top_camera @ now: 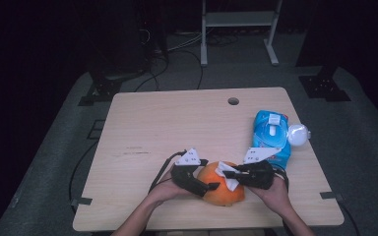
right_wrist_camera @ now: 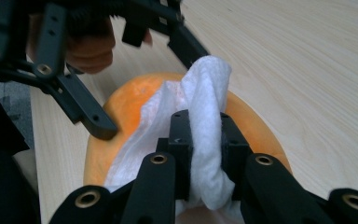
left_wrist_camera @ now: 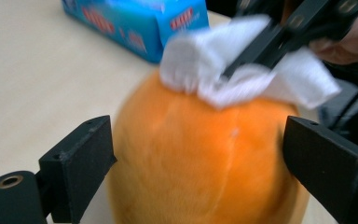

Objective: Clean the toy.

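1. Both forearms entered at the bottom centre of the high view, hands angled inward.
2. The left gripper (top_camera: 207,181) lay low against the orange fruit (top_camera: 221,191), its fingers spread wide on either side, not pressing.
3. The right gripper (top_camera: 237,174) pointed left over the fruit's top, fingers clamped on a white wipe (right_wrist_camera: 205,140).
4. Farther back, right of centre, a blue wipes packet (top_camera: 271,137) lay on the table (top_camera: 167,128).
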